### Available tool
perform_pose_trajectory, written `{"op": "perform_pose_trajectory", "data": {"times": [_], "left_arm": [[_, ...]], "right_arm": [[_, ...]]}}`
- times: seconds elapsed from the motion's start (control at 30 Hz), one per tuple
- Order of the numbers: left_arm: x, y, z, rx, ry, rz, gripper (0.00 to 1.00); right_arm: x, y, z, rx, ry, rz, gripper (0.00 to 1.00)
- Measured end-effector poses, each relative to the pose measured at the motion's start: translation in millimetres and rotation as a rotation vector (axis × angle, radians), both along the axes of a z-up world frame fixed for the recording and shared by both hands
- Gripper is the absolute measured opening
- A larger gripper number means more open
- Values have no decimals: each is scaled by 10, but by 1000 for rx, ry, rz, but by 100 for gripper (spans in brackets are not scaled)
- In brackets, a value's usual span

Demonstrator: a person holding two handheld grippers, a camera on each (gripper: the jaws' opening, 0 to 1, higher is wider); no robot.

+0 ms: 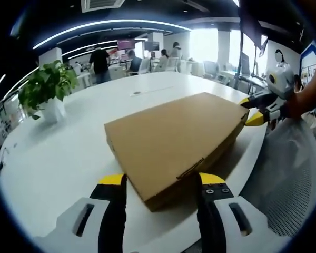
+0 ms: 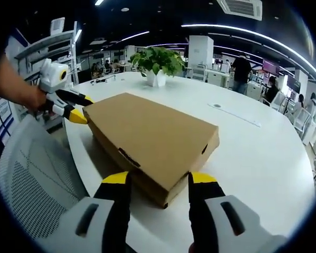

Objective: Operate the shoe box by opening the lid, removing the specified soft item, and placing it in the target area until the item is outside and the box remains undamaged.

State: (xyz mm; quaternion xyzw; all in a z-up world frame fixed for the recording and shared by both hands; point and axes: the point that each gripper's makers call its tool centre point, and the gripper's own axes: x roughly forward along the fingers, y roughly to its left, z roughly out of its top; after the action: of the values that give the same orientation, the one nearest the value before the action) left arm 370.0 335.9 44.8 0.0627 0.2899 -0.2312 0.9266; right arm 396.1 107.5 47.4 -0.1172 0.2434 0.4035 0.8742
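Closed shoe box (image 1: 174, 139) between grippers

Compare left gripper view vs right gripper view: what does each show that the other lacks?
Left gripper view alone: wall screens far back and a bright window.

Right gripper view alone: a shelf rack at the left, and dark slots along the box's near side.

Both: the closed cardboard shoe box on the white table, a potted plant, a mesh chair. The left gripper and the right gripper each have open jaws flanking a box corner, and each appears at the far corner in the other's view.
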Motion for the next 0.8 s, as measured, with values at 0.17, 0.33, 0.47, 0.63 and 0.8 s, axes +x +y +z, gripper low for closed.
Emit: {"op": "perform_pose_trajectory", "data": {"times": [0.17, 0.33, 0.47, 0.63, 0.8], "left_arm": [[1, -12, 65, -16, -8, 6, 54], [-1, -18, 146, -38, -14, 13, 55], [13, -31, 229, -45, -25, 15, 56], [23, -39, 304, -66, -35, 22, 57], [45, -43, 372, -77, -45, 25, 58]], "right_arm": [[-21, 11, 78, 11, -7, 7, 42], [-24, 11, 149, 21, -20, 10, 43], [-20, 19, 213, 26, -34, 17, 45], [-5, 24, 284, 22, -60, 29, 46], [33, 39, 355, 22, -81, 28, 47]]}}
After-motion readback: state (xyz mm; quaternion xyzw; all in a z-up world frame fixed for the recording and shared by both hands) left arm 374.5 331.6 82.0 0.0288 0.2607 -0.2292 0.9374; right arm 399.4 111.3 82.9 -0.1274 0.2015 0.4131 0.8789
